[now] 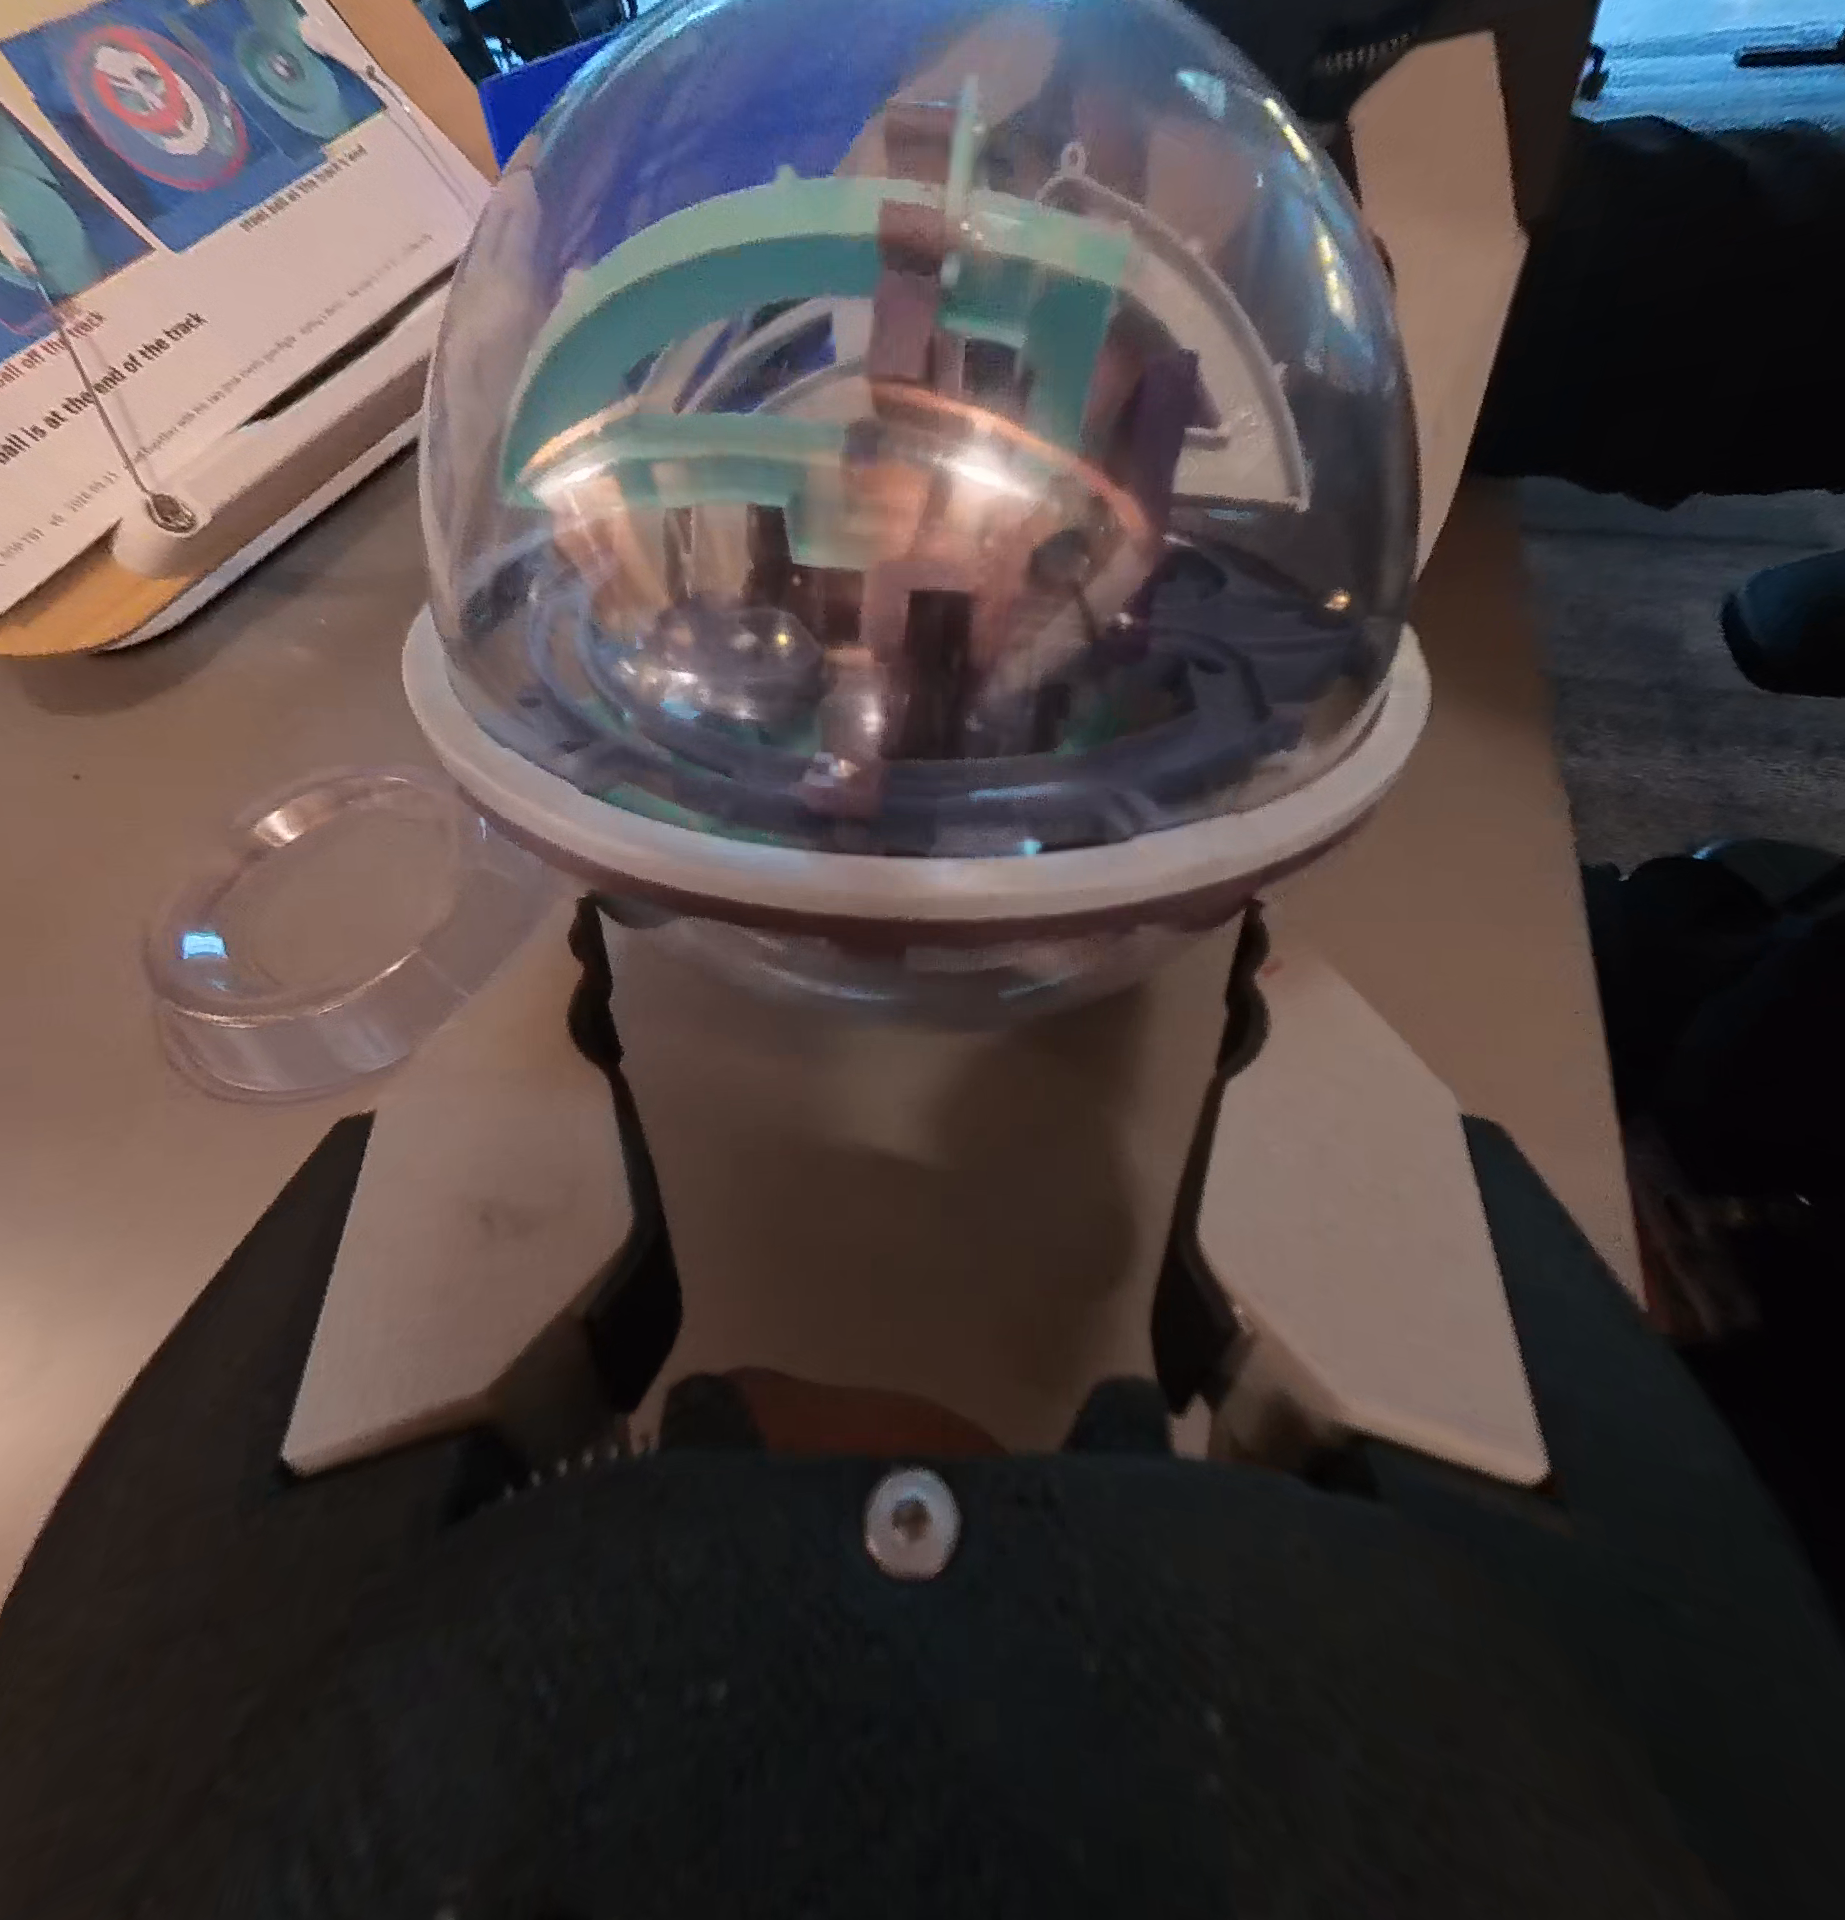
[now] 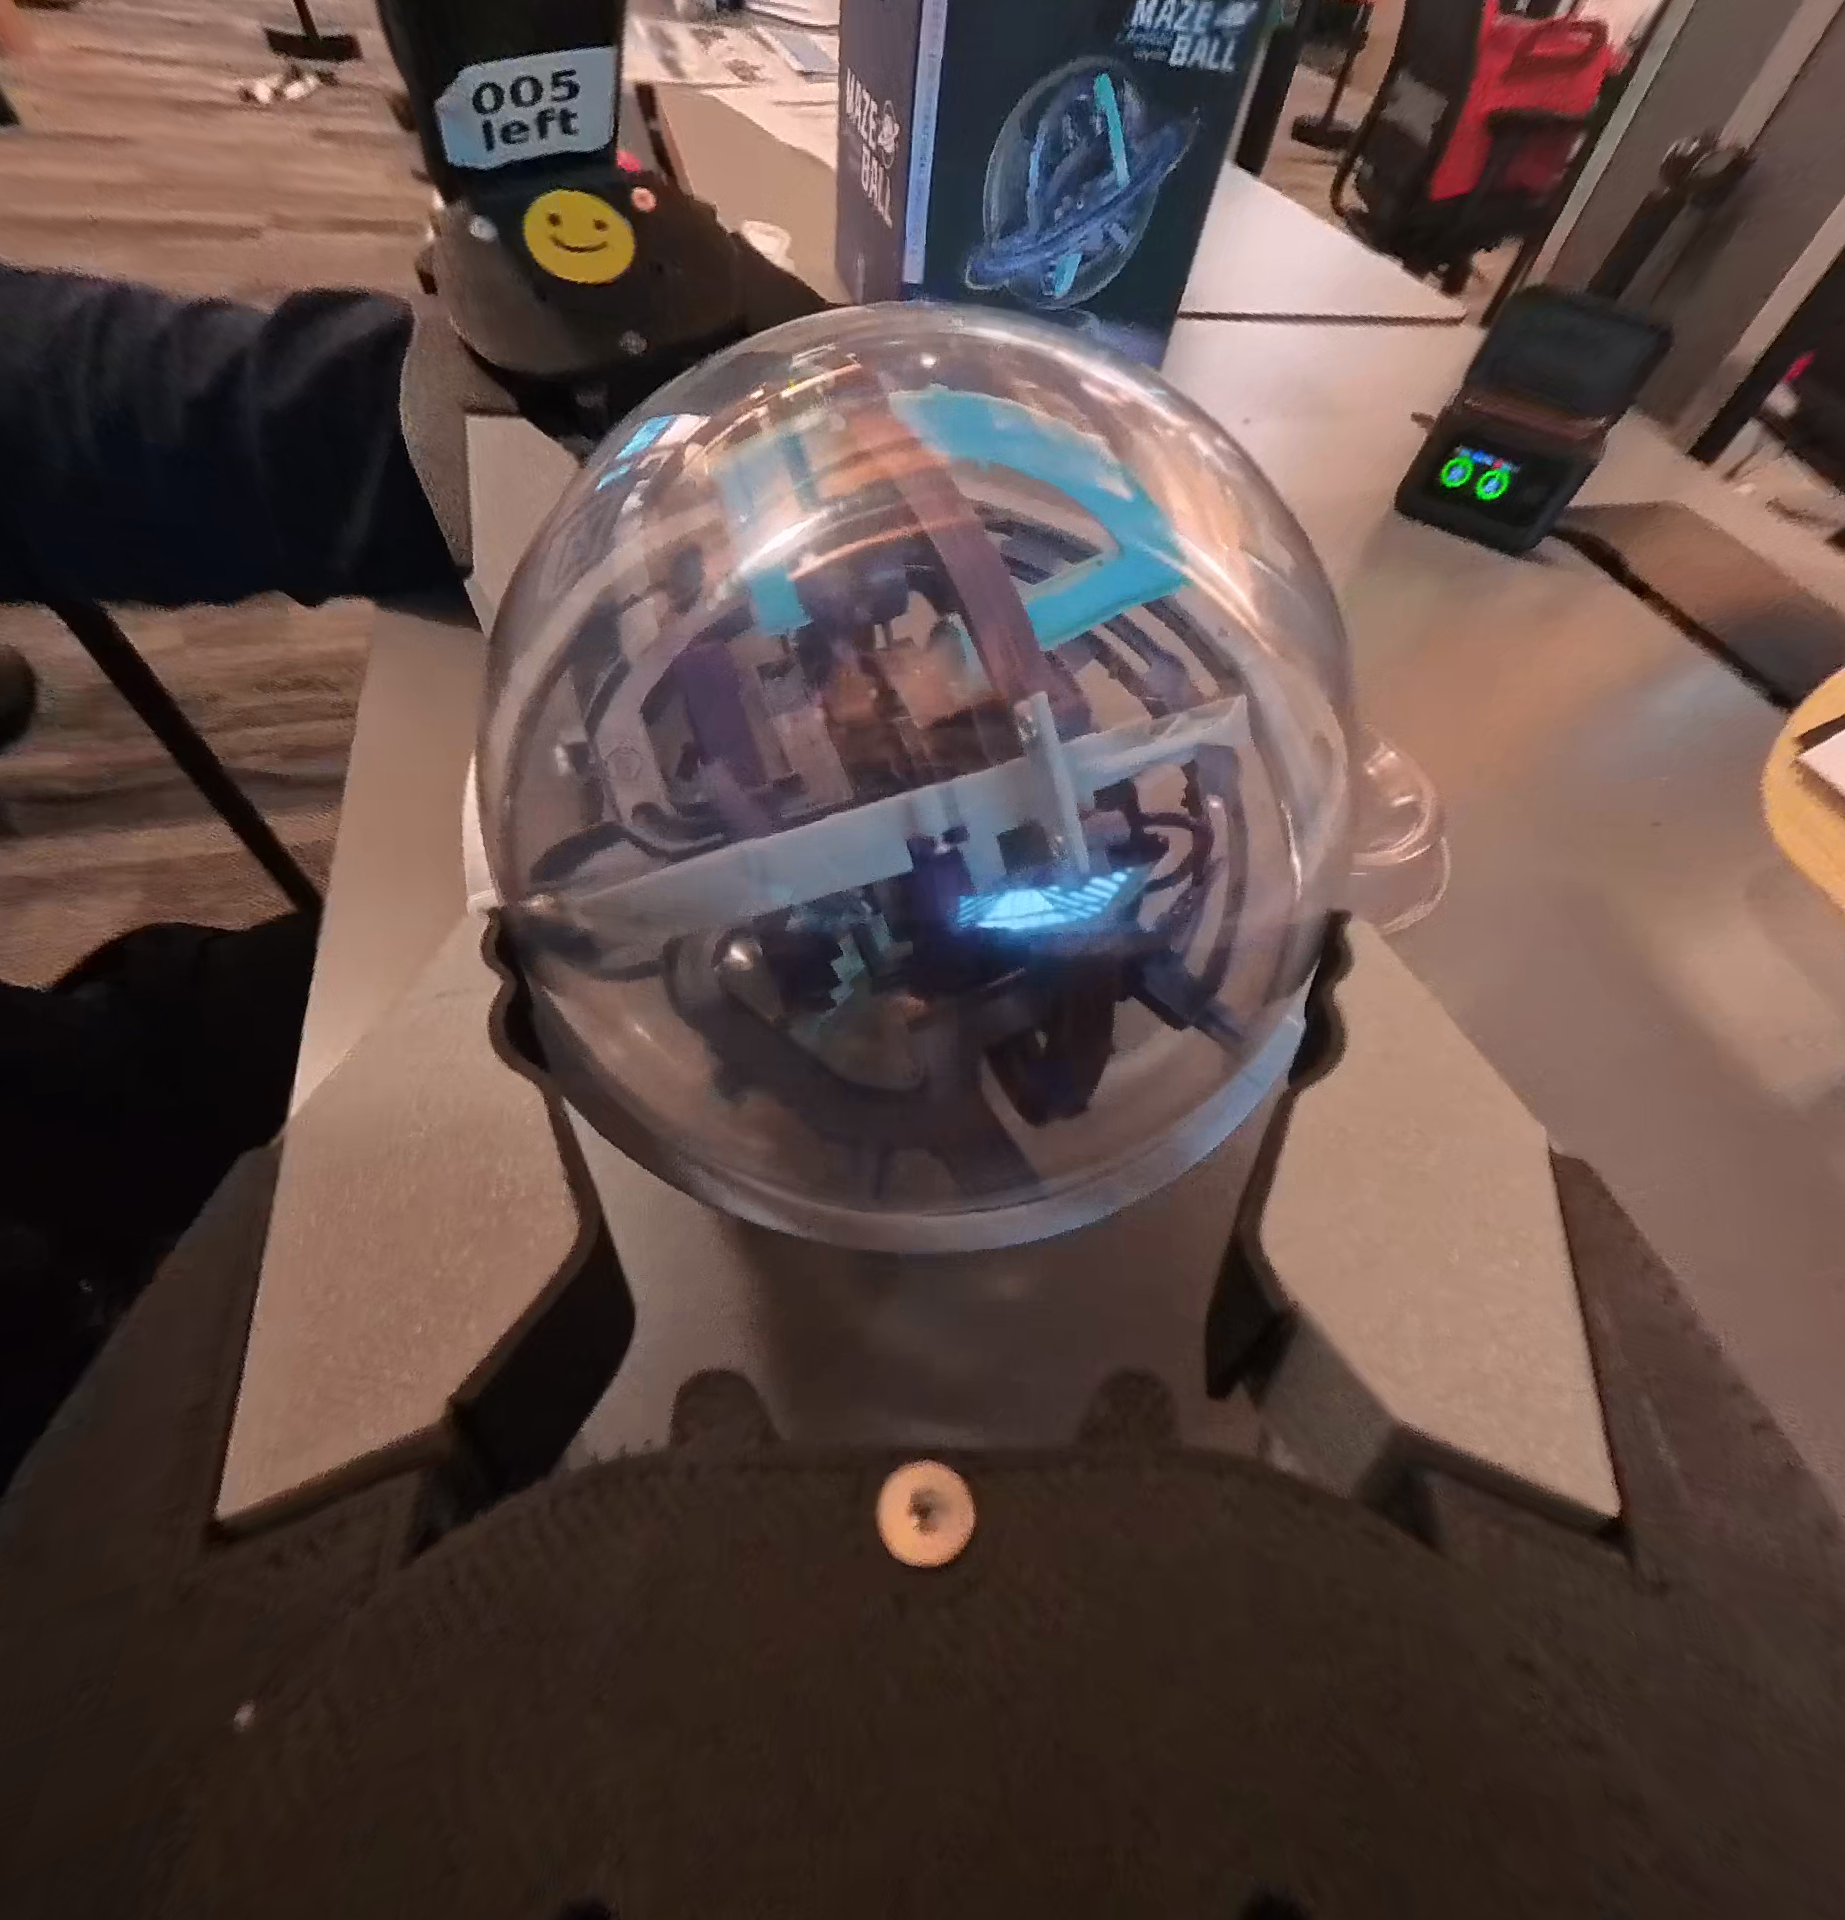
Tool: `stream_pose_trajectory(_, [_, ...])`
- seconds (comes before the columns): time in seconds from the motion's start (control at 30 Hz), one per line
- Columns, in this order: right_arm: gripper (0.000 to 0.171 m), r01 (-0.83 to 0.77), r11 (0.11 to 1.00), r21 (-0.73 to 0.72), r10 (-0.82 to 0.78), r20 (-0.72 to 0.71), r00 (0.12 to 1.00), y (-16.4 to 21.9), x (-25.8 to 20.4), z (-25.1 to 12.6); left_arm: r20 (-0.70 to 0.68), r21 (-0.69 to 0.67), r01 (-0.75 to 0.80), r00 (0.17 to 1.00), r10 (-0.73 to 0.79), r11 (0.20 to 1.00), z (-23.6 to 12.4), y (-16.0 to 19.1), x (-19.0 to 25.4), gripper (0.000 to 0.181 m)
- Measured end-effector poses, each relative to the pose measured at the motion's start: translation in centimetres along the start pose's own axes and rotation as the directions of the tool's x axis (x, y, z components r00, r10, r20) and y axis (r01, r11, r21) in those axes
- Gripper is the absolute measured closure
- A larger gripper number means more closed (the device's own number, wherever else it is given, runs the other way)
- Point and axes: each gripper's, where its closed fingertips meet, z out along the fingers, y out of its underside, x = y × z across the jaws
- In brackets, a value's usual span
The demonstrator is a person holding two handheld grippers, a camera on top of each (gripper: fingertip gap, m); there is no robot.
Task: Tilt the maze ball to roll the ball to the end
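Note:
The maze ball is a clear plastic sphere with a white seam ring and teal, purple and brown tracks inside. It is held above the grey table. My left gripper is shut on its lower half, with a black fingertip on each side. My right gripper is shut on the same maze ball from the opposite side. A small shiny bead shows low inside the sphere. The left gripper's body, with a yellow sticker, shows behind the ball in the right wrist view.
A clear plastic stand ring lies on the table left of the ball; it also shows in the right wrist view. A printed instruction sheet lies on a white box. A dark product box, a small black device and a person's dark sleeve are nearby.

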Motion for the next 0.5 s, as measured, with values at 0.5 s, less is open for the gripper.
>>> stream_pose_trajectory(0.5, [0.029, -0.118, 0.991, 0.071, 0.115, 0.034, 0.993, -2.0, 1.3, 0.4, -0.020, -0.022, 0.093, 0.995, -0.094, 0.995, 0.4, 0.3, -0.9, 0.064])
